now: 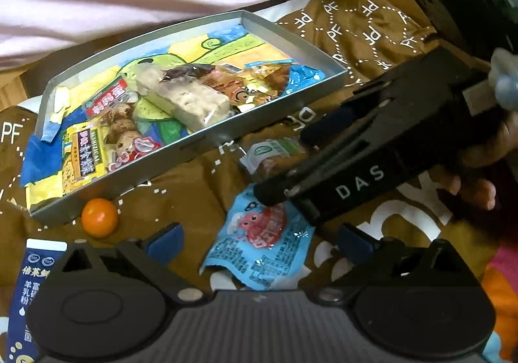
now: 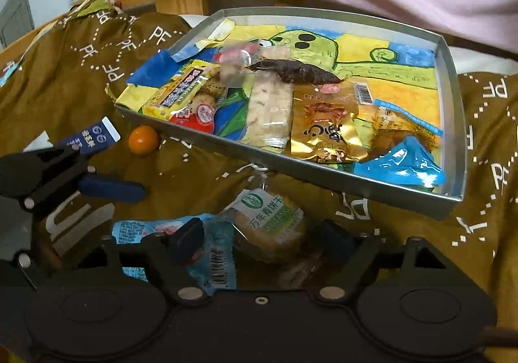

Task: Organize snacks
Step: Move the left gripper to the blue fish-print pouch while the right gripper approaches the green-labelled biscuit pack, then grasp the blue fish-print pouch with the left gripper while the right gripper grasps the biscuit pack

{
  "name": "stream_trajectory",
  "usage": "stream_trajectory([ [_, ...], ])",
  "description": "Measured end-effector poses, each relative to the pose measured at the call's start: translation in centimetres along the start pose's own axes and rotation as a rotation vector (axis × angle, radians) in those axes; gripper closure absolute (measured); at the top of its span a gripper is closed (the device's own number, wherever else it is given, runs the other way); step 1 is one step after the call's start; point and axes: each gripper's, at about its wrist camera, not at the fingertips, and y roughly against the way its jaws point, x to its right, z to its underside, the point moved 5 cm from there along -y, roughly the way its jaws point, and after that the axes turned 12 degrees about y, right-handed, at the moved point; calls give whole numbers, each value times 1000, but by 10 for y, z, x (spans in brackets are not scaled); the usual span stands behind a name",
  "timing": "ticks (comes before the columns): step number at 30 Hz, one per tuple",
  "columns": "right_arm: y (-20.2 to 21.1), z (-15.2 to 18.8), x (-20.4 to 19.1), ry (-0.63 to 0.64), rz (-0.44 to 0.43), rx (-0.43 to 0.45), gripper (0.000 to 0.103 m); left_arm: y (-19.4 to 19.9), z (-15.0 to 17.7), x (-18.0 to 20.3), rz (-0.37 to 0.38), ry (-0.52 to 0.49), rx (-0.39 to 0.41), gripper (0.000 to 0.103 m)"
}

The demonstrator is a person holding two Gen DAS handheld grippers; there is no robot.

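On the brown cloth: metal tray [image 2: 451, 97] holding several snack packets.
Right gripper [image 2: 262, 238]: fingers spread around the green-labelled biscuit pack [image 2: 270, 227], just outside the tray.
Left gripper [image 1: 259, 241]: fingers spread above the blue packet [image 1: 259, 249].
Beside tray: orange ball [image 1: 99, 218].

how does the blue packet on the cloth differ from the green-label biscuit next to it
The blue packet is flat, crinkled and opaque, with a pink cartoon print. The biscuit is thicker and rounder, in a clear wrapper with a green and white label. The right tool is open around the biscuit, not the packet. Both lie on the brown cloth, outside the tray.
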Motion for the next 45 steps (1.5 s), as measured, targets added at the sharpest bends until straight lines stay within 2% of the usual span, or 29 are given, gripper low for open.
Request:
stream_trajectory([
  [3, 4, -1, -1, 10, -7, -10, 33, 1, 0, 2, 13, -1, -19, 17],
  [5, 7, -1, -1, 5, -14, -29, 35, 3, 1, 3, 30, -14, -35, 22],
  [10, 18, 2, 8, -57, -25, -62, 36, 5, 1, 2, 55, -43, -63, 23],
  [12, 24, 4, 11, -76, -38, -64, 39, 3, 0, 1, 55, -33, -69, 17],
  [15, 30, 5, 13, -92, -31, -73, 40, -3, 0, -1, 49, -23, -86, 17],
  [17, 31, 6, 11, -88, -28, -77, 43, -4, 0, -3, 51, -12, -92, 20],
  [19, 29, 6, 7, -67, -28, -86, 43, -3, 0, -3, 61, -8, -99, 28],
  [22, 25, 8, 9, -85, -21, -97, 34, -1, 0, -2, 66, -2, -116, 38],
  [27, 27, 7, 21, -215, -49, -62, 19, 5, 1, -3, 48, 50, -142, 40],
  [31, 13, 4, 20, -260, -56, -66, 19, 13, 3, -6, 19, 106, -162, 40],
  [34, 0, 4, 10, -197, 0, -85, 18, 14, 4, -6, -7, 125, -157, 36],
  [35, -2, 4, 6, -152, 25, -91, 20, 14, 5, -5, -6, 119, -147, 34],
  [36, -3, 5, 3, -111, 55, -97, 27, 13, 7, -5, 1, 105, -140, 30],
  [38, -3, 8, 1, -64, 90, -109, 35, 10, 10, -3, 5, 77, -134, 29],
  [40, 0, 9, 5, -86, 88, -104, 40, 9, 10, -3, 7, 65, -130, 31],
  [41, 1, 9, 8, -104, 84, -100, 44, 9, 9, -3, 4, 69, -129, 38],
  [45, 9, 9, 11, -151, 66, -92, 50, 12, 9, -2, 2, 96, -144, 40],
])
